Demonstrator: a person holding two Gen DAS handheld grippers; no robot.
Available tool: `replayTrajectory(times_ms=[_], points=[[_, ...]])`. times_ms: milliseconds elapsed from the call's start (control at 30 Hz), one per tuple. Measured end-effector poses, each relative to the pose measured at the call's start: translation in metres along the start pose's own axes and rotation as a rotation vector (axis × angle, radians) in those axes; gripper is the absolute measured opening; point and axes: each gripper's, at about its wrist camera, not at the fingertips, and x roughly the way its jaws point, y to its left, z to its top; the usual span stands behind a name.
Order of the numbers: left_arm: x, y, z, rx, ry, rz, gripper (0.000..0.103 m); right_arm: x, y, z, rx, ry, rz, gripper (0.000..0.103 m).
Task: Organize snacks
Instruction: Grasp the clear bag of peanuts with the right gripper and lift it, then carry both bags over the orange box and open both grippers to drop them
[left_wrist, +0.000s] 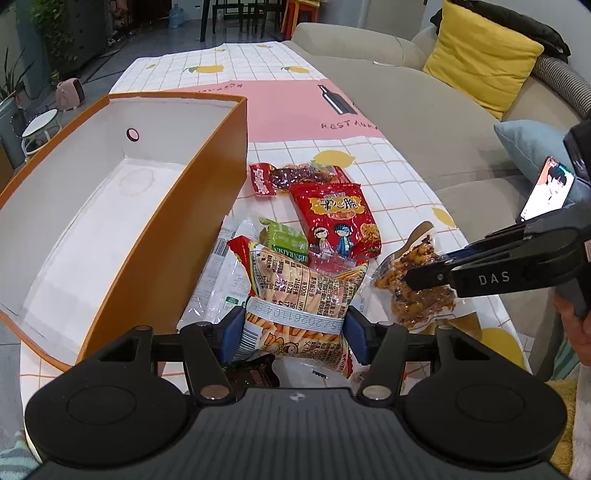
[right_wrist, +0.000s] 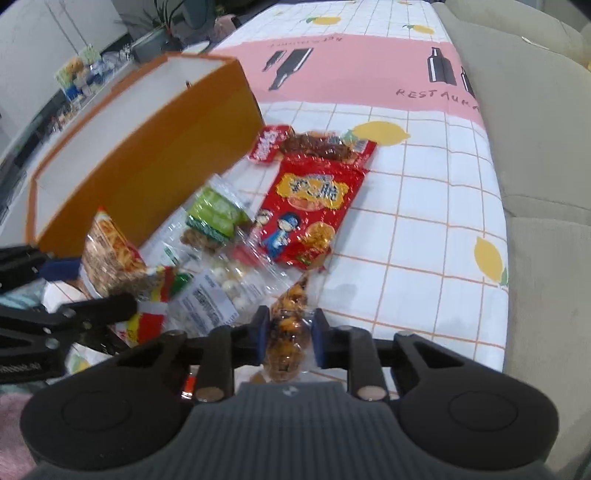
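Beside the empty orange box (left_wrist: 147, 229), on the surface (left_wrist: 399, 177), both tongs grip snacks ready for packing: left tongs (left_wrist: 291, 332) clamp the biscuit-stick bag (left_wrist: 295, 295), right tongs (right_wrist: 290, 334) pinch the spicy nut packet (right_wrist: 286, 332) near the remaining pile.

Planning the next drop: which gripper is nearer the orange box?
Left. The left gripper, holding the stick-snack bag, sits right beside the orange box. The right gripper, holding the nut packet, is farther out, with the snack pile between.
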Motion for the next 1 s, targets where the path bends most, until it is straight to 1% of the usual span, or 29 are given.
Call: replayTrajectory(times_ms=[100,267,367,500,567,733,900,1000], points=[[-0.007,-0.001,0.002,-0.001,-0.02,-0.007,0.065,-0.011,0.007,-0.001,-0.037,-0.034,-0.034,0.02],[-0.025,-0.003,0.011,-0.005,-0.068,-0.016,0.065,-0.039,0.013,0.003,-0.027,-0.112,-0.027,0.019],[-0.039,-0.001,0.018,-0.022,-0.101,-0.025,0.065,-0.056,0.023,0.01,-0.051,-0.175,-0.034,0.019],[-0.058,0.004,0.029,-0.036,-0.143,-0.015,0.065,-0.076,0.037,0.024,-0.066,-0.254,-0.001,0.019],[-0.066,0.009,0.035,-0.044,-0.158,0.003,0.065,-0.082,0.046,0.033,-0.073,-0.288,0.016,0.018],[-0.081,0.036,0.051,-0.07,-0.18,0.082,0.065,-0.084,0.07,0.056,-0.075,-0.349,0.077,0.017],[-0.078,0.071,0.065,-0.117,-0.137,0.157,0.065,-0.079,0.095,0.083,-0.069,-0.385,0.16,0.017],[-0.071,0.094,0.072,-0.149,-0.11,0.183,0.065,-0.069,0.112,0.103,-0.054,-0.395,0.196,0.017]])
